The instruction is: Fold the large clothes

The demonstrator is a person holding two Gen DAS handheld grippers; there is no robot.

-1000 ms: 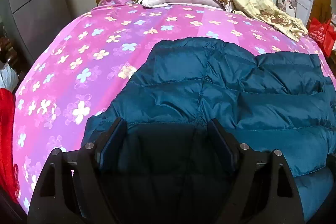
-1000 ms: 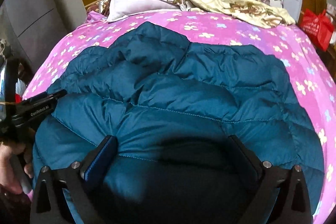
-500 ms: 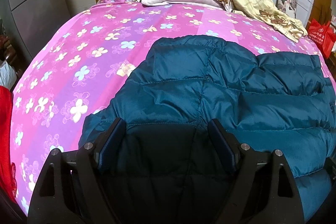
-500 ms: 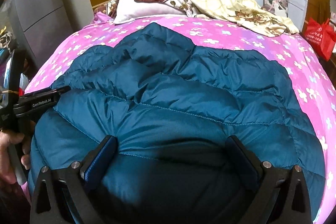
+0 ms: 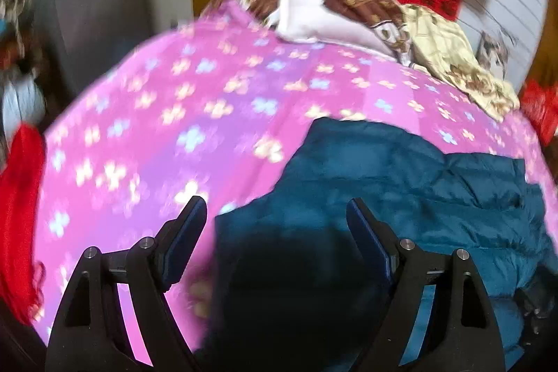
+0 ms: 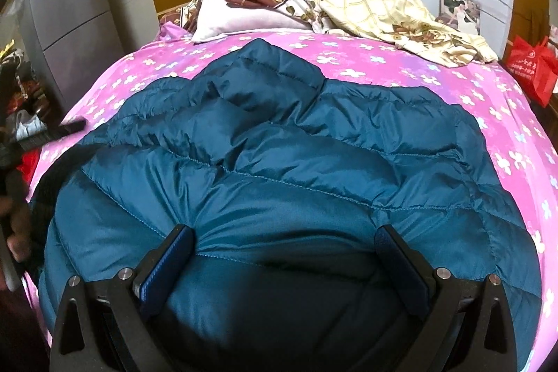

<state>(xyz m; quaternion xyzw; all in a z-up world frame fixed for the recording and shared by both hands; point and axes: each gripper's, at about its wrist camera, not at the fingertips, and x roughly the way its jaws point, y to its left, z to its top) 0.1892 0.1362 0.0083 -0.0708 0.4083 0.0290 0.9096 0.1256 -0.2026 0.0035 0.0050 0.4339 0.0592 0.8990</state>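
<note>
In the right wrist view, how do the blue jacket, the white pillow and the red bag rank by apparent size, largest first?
1. blue jacket, far the largest, though also nearest the camera.
2. white pillow.
3. red bag, partly cut off at the edge, so ranks 2 and 3 are unsure.

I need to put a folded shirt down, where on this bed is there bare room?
Bare sheet runs between the teal jacket and the pillow, and down the right edge by the red bag. The head end is crowded with the pillow and yellow blanket.

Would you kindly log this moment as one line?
phase: pre-grasp | left gripper: open, over jacket edge | right gripper: open, over teal jacket | bedspread
</note>
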